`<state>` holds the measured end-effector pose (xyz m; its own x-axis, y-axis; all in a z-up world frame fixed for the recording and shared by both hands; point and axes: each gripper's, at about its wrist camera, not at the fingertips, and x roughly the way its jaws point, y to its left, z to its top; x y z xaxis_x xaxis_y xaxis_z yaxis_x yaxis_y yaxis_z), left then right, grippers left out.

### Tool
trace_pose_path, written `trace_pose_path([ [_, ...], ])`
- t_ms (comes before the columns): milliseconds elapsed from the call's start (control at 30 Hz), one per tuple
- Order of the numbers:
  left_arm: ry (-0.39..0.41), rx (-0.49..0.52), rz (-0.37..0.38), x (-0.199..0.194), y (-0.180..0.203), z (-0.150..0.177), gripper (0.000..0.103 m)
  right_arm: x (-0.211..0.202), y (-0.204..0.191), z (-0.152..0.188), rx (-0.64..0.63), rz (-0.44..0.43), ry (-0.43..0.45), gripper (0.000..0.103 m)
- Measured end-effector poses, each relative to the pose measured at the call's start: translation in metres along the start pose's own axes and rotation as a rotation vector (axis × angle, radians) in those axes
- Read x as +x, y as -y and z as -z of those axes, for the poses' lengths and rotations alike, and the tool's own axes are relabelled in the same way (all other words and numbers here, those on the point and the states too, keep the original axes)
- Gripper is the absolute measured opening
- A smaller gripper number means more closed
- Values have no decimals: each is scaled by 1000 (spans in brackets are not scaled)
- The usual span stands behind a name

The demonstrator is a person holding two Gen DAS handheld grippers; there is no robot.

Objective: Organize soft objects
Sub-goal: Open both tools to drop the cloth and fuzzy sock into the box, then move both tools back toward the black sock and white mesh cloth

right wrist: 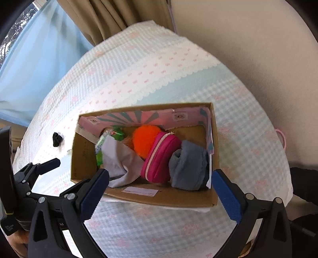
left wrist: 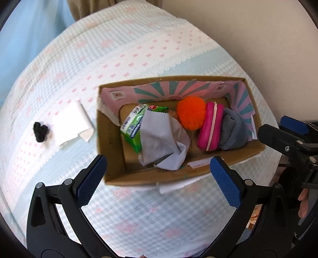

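Note:
An open cardboard box (left wrist: 111, 142) (right wrist: 79, 158) stands on the checked bedspread. It holds a green tissue pack (left wrist: 132, 127), a grey cloth (left wrist: 163, 139) (right wrist: 119, 158), an orange pompom (left wrist: 191, 113) (right wrist: 146, 139), a pink zip pouch (left wrist: 210, 127) (right wrist: 161, 158) and a grey sock (left wrist: 232, 133) (right wrist: 188, 164). A black fuzzy piece (left wrist: 40, 132) (right wrist: 57, 139) and a white folded tissue (left wrist: 72, 124) lie on the bed left of the box. My left gripper (left wrist: 159, 180) is open and empty above the box's near edge. My right gripper (right wrist: 161, 194) is open and empty above the box's near side.
The bedspread (left wrist: 139, 49) (right wrist: 149, 59) is pale blue and white with pink bows. A beige wall (right wrist: 248, 39) lies to the right, curtains (right wrist: 111, 15) at the back. The right gripper shows at the right edge of the left wrist view (left wrist: 288, 139).

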<state>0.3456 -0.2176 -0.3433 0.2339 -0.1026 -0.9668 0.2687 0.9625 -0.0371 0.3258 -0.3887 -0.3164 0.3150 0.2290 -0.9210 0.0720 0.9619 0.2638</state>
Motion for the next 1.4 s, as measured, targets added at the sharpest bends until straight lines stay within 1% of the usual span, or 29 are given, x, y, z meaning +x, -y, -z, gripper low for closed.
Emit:
trace_pose_path([
  [100, 30, -4, 4, -21, -7, 9, 103, -20, -10, 5, -9, 12, 35, 102],
  [300, 94, -9, -1, -67, -28, 28, 103, -64, -43, 18, -38, 35, 114, 102],
  [400, 139, -14, 6, -94, -42, 41, 103, -90, -65, 27, -59, 47, 171, 102],
  [567, 233, -57, 27, -142, -73, 68, 103, -122, -101, 44, -86, 41, 250, 102],
  [633, 258, -72, 35, -158, -87, 80, 103, -134, -117, 52, -99, 39, 281, 102],
  [733, 296, -89, 3, -183, -110, 100, 103, -148, -143, 64, -121, 39, 316, 102],
  [800, 333, -97, -32, -203, -130, 118, 103, -155, -163, 73, -141, 33, 339, 102],
  [900, 378, -108, -75, -223, -155, 137, 103, -161, -194, 88, -175, 29, 375, 102],
  [933, 391, -117, -86, -230, -169, 145, 103, -162, -202, 92, -184, 34, 386, 102],
  [1000, 404, -136, -98, -237, -188, 154, 103, -163, -225, 102, -209, 48, 416, 102],
  [1100, 444, -160, -116, -247, -218, 171, 103, -160, -251, 112, -239, 73, 435, 102],
  [1167, 471, -163, -120, -252, -237, 181, 103, -155, -267, 118, -247, 67, 438, 102],
  [1267, 479, -151, -116, -251, -262, 189, 103, -145, -286, 124, -236, 45, 437, 102],
  [1367, 468, -130, -149, -241, -285, 190, 103, -129, -306, 128, -231, 18, 440, 102],
  [1400, 464, -127, -148, -238, -290, 188, 103, -121, -312, 129, -235, 4, 447, 102],
])
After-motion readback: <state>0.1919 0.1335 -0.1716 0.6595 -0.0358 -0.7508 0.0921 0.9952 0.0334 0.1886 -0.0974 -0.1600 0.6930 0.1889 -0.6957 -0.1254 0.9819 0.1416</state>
